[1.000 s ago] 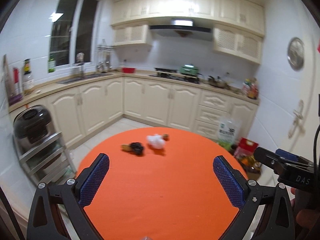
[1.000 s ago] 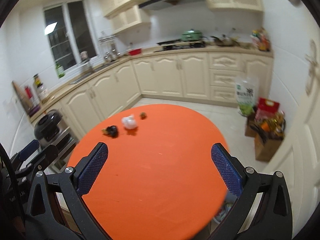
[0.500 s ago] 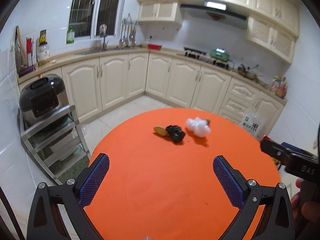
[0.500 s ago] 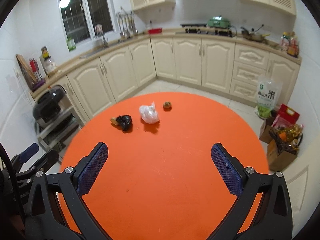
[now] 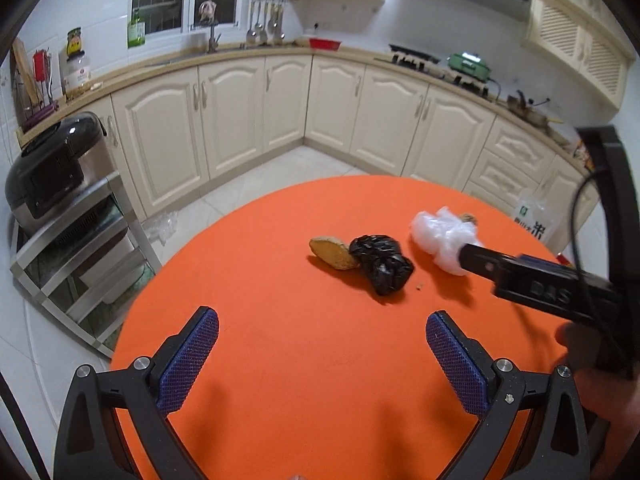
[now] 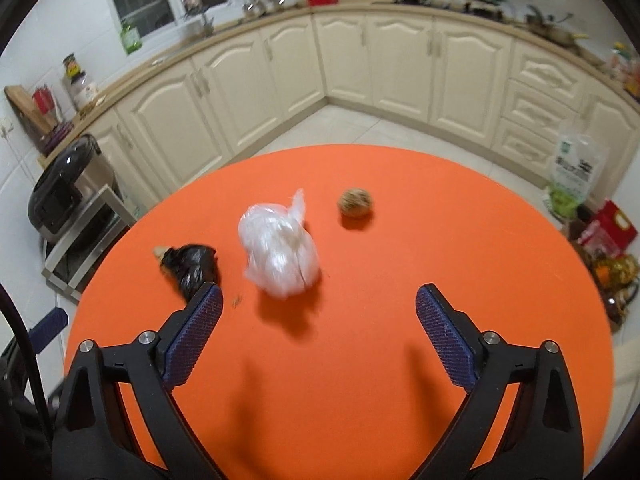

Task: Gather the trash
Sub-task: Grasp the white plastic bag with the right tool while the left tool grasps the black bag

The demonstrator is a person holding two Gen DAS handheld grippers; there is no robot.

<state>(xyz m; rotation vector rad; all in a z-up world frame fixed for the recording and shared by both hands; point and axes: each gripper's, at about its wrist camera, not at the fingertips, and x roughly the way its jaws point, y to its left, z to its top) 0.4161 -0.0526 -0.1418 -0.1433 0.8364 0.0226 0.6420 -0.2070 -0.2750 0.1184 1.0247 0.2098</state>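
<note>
On the round orange table [image 5: 320, 360] lie a crumpled white plastic bag [image 5: 442, 237], a crumpled black bag [image 5: 382, 264], a tan food scrap [image 5: 333, 253] touching the black bag, and a small brown ball, mostly hidden behind the white bag. In the right wrist view the white bag [image 6: 280, 250] sits just ahead of my open right gripper [image 6: 318, 330], with the black bag [image 6: 190, 265] by the left finger and the brown ball [image 6: 355, 202] beyond. My left gripper [image 5: 320, 360] is open and empty, short of the trash.
Cream kitchen cabinets [image 5: 248, 120] wrap around the room behind the table. A black cooker on a metal rack [image 5: 52, 172] stands at the left. Bags and boxes [image 6: 600, 236] sit on the floor at the right. The right gripper's body [image 5: 552, 292] crosses the left view.
Both grippers have moved forward and tilted down toward the trash. The right gripper has come close to the white bag and now reaches into the left view.
</note>
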